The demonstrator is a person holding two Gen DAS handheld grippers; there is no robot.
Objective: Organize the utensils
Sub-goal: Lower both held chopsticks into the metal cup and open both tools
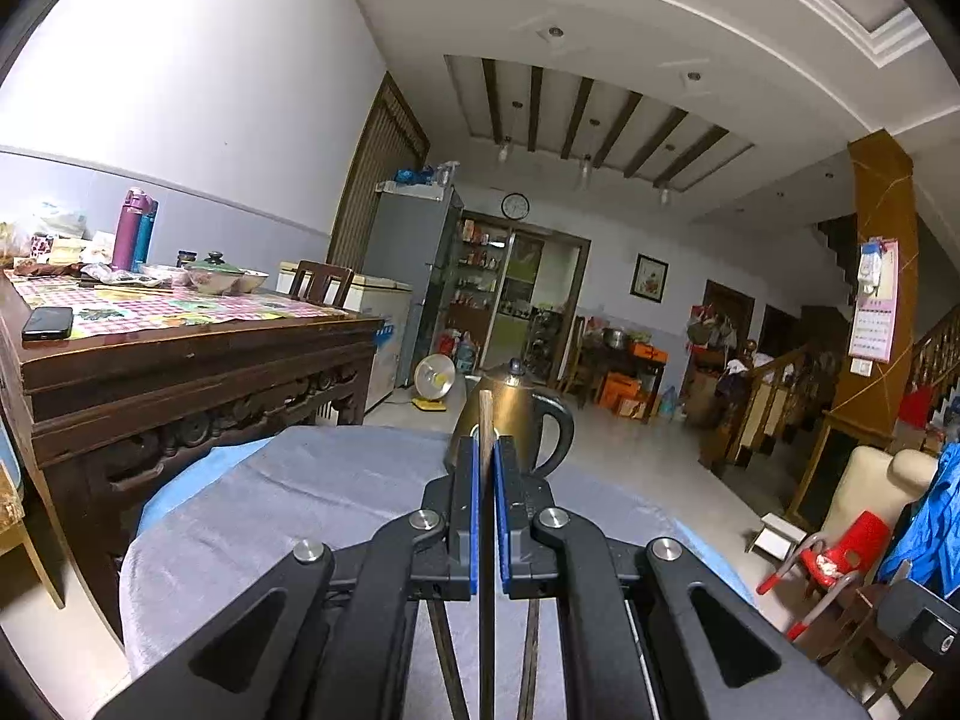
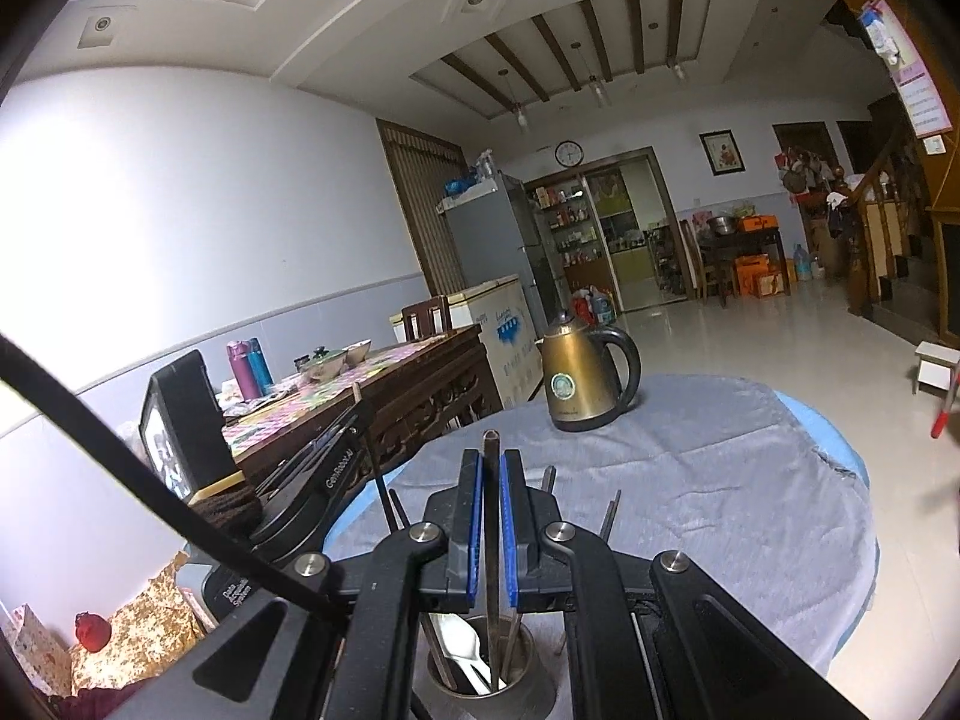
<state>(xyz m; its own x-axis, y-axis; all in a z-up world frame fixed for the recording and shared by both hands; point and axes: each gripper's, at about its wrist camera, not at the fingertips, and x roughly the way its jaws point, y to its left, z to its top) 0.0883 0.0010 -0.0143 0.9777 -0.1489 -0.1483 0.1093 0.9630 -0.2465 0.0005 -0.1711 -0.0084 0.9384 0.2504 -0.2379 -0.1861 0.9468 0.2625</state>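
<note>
In the left wrist view, the left gripper (image 1: 486,450) sits at lower centre, its blue pads clamped on a brown wooden chopstick (image 1: 485,420) that stands upright between them, its squared tip poking above the fingertips. The gripper points nearly level over the grey cloth-covered table (image 1: 288,516) toward a bronze kettle (image 1: 528,414).

In the right wrist view, the right gripper (image 2: 492,462) at lower centre is pinched on a dark chopstick (image 2: 492,480), also upright, whose lower end reaches into a metal utensil cup (image 2: 528,660) at the bottom edge, beside a white spoon (image 2: 459,642).
</note>
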